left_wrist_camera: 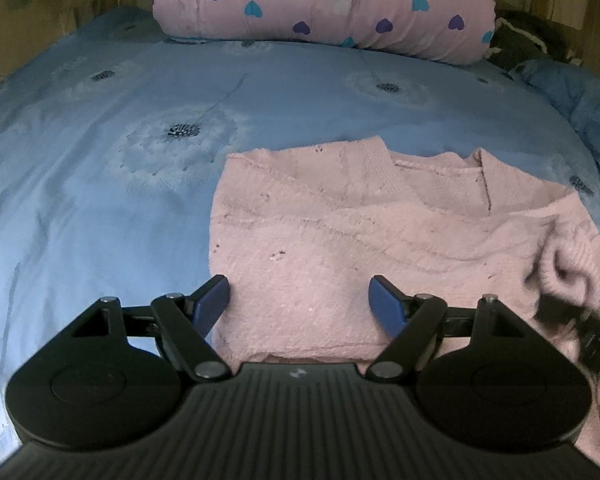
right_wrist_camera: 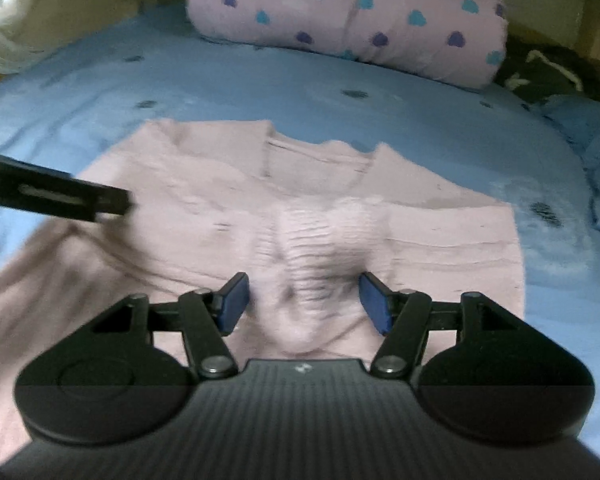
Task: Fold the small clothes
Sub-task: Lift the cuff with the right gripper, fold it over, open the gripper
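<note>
A pink knitted sweater (left_wrist_camera: 340, 232) lies flat on the blue bedsheet (left_wrist_camera: 100, 160), neckline away from me. My left gripper (left_wrist_camera: 300, 300) hovers open over its lower left part, with only flat fabric beneath the blue pads. The right wrist view is blurred. In it my right gripper (right_wrist_camera: 304, 300) has the ribbed sleeve cuff (right_wrist_camera: 308, 248) bunched between its pads and raised over the sweater (right_wrist_camera: 440, 240) body. The same cuff (left_wrist_camera: 568, 264) shows at the right edge of the left wrist view. One of the left gripper's black fingers (right_wrist_camera: 60, 196) reaches in from the left.
A rolled pink quilt with heart prints (left_wrist_camera: 324, 4) lies across the head of the bed. Dark clothing (left_wrist_camera: 524, 36) and a blue pillow (left_wrist_camera: 572, 92) sit at the far right. Open bedsheet spreads left of the sweater.
</note>
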